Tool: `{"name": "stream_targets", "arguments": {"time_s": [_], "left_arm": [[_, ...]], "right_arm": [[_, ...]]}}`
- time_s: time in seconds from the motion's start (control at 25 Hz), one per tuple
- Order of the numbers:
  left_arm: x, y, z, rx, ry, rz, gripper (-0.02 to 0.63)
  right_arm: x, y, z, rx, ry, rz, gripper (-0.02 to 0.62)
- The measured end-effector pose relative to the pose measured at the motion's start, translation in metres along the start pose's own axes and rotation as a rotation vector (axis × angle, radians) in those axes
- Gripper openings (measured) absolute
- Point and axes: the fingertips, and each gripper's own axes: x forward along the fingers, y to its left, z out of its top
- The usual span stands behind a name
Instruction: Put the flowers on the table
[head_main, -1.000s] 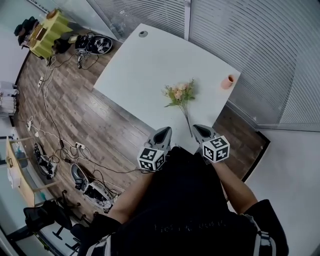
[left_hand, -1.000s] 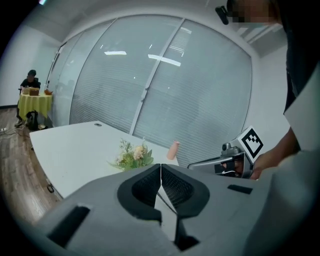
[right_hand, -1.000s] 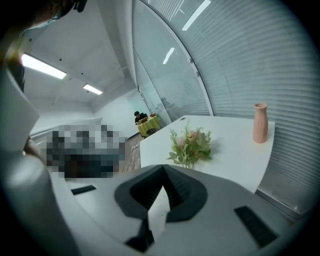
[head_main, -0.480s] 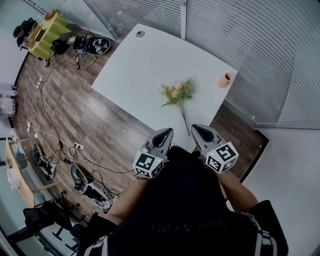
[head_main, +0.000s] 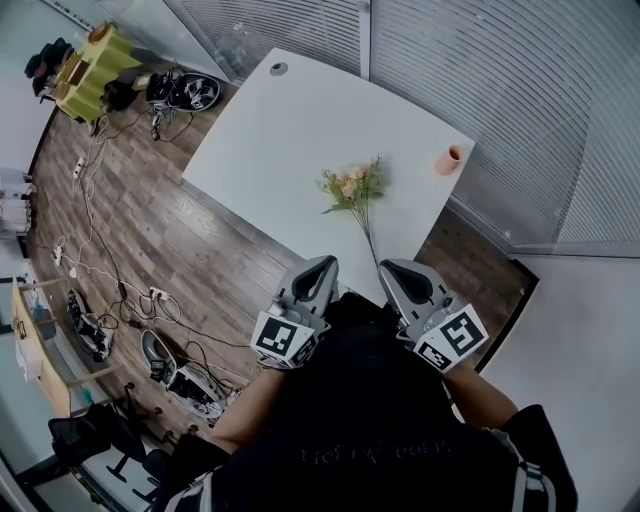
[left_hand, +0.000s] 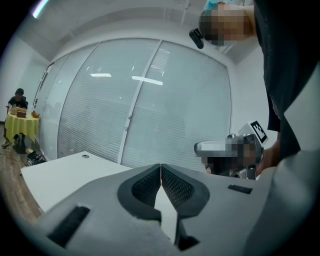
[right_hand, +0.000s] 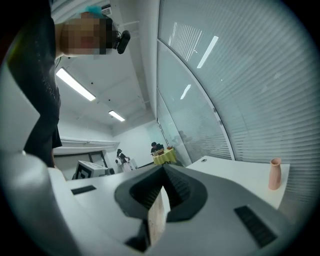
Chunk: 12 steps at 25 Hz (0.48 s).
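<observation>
Head view steeply down — gripper views low, level; table (head_main: 300, 120) shared.

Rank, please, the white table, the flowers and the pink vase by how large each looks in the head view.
1. white table, by far the largest
2. flowers, stems included
3. pink vase, the smallest

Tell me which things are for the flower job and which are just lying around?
For the job: flowers, lying on the white table; left gripper and right gripper, both shut.

Just lying about: pink vase, floor cables, yellow table.
</observation>
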Motion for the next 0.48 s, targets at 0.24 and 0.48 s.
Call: {"name": "stream_targets", "arguments": {"time_s": [0.24, 0.48], "left_arm": [[-0.002, -0.003, 0.002, -0.014, -0.001, -0.01, 0.018], [-0.001, -0.004, 0.005, -0.028, -0.021, -0.017, 0.018]], "right_arm": [[-0.003, 0.009, 0.018, -0.028, -0.042, 0.008, 0.029], [-0.002, 0.012, 0.016, -0.167, -0.008, -0.009, 0.031]]}}
